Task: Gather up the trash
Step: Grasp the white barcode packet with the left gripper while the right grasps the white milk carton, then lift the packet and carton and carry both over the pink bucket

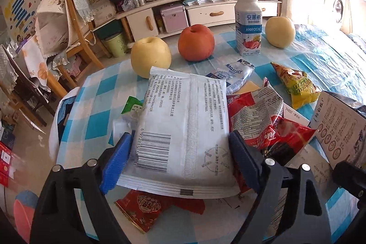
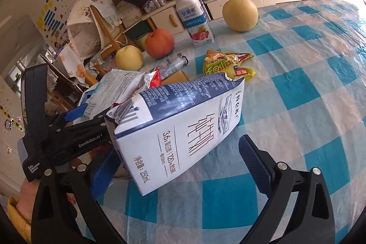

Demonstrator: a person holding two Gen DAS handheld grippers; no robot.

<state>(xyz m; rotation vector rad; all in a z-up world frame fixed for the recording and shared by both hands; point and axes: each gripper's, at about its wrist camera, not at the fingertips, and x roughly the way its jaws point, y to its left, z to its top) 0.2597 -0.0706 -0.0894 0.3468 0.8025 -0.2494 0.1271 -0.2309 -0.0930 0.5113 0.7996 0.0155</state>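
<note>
My left gripper (image 1: pixel 180 148) has its jaws wide apart on either side of a white flat packet (image 1: pixel 183 122) with a barcode, which lies on a pile of wrappers. A red snack bag (image 1: pixel 270 120) lies just right of the packet and a red-gold wrapper (image 1: pixel 146 207) under it. My right gripper (image 2: pixel 176 164) is open around a white and navy milk carton (image 2: pixel 180 125) that lies tilted on the table; I cannot tell if the fingers touch it. A yellow-green snack bag (image 2: pixel 226 65) lies beyond the carton.
Two yellow pears (image 1: pixel 151 56) (image 1: pixel 280 31), a red apple (image 1: pixel 196 42) and an upright yogurt bottle (image 1: pixel 248 24) stand at the far side of the blue-checked table (image 2: pixel 308 88). A MagiClay tube (image 1: pixel 238 74) lies beyond the pile. Chairs stand to the left.
</note>
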